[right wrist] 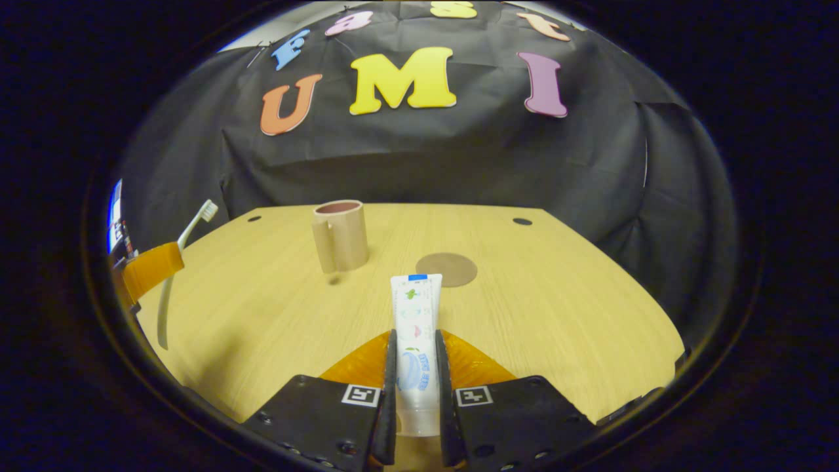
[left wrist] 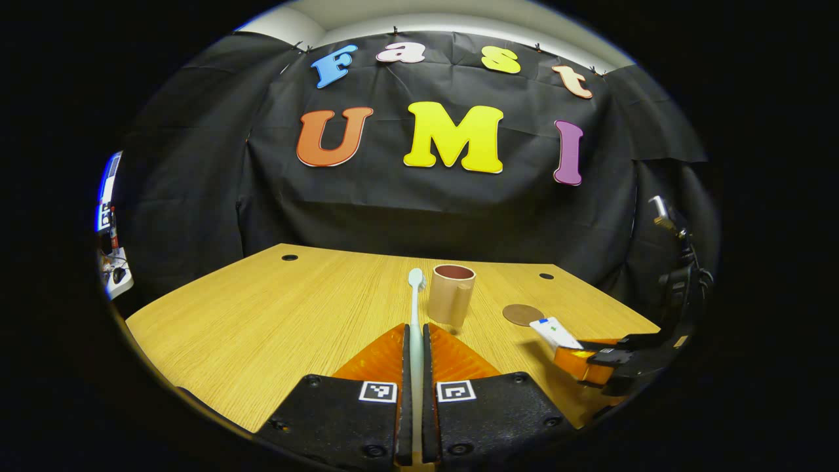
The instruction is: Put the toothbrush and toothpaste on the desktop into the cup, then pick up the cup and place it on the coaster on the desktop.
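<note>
My left gripper (left wrist: 414, 337) is shut on a pale toothbrush (left wrist: 415, 298) that points forward, its head near the tan cup (left wrist: 451, 294). In the right gripper view the same toothbrush (right wrist: 185, 239) rises from the left gripper (right wrist: 152, 265) at the far left. My right gripper (right wrist: 415, 347) is shut on a white toothpaste tube (right wrist: 415, 328), which points toward the round brown coaster (right wrist: 446, 269). The cup (right wrist: 341, 235) stands upright, left of the coaster. In the left gripper view the right gripper (left wrist: 580, 357) holds the tube (left wrist: 556, 332) at the right, near the coaster (left wrist: 522, 314).
The wooden desktop (right wrist: 564, 308) has dark round holes (right wrist: 522, 221) near its far corners. Black cloth walls close the back and sides. A cluttered shelf (left wrist: 111, 262) shows at the far left edge.
</note>
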Motion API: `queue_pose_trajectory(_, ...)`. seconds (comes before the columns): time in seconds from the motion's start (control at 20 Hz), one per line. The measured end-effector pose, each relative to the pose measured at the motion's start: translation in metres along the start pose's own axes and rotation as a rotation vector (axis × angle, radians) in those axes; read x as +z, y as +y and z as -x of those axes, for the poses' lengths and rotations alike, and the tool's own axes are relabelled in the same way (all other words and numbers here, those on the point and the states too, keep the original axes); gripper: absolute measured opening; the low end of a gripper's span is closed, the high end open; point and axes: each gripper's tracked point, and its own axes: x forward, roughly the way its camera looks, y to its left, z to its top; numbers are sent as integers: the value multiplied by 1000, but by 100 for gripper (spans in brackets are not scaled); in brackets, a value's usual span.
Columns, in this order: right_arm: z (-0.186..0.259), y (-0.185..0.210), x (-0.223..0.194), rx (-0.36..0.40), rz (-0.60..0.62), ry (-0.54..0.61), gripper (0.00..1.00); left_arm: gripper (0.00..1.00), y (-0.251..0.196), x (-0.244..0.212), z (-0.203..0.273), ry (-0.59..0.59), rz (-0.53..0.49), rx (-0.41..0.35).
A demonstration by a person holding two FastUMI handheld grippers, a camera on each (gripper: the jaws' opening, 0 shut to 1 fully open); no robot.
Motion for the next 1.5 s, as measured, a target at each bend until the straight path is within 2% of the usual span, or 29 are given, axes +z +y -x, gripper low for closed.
queue_pose_trajectory(0.05,6,0,11,1,-9,-40,24,8,2,2,0,-4,-4,2)
queue_pose_trajectory(0.1,12,0,23,-2,-18,-83,27,8,5,5,0,-9,-3,4)
queue_pose_trajectory(0.3,39,-1,67,-6,-19,-228,27,8,9,15,3,-27,7,9)
queue_pose_trajectory(0.35,46,0,78,2,-17,-261,29,8,9,18,4,-32,6,12)
queue_pose_trajectory(0.5,65,1,108,18,0,-353,27,8,4,26,3,-44,-3,7)
queue_pose_trajectory(0.7,86,-4,128,25,2,-438,27,8,-4,38,-3,-56,-22,5)
queue_pose_trajectory(0.95,91,-17,123,25,-2,-458,27,8,-30,52,-30,-66,-54,-49)
queue_pose_trajectory(1.2,81,-31,113,37,-22,-440,27,8,-52,80,-88,-114,-73,-102)
queue_pose_trajectory(1.35,71,-42,104,27,-29,-425,27,8,-54,95,-134,-133,-58,-110)
queue_pose_trajectory(1.5,60,-50,95,27,-42,-394,27,8,-52,112,-172,-170,-74,-87)
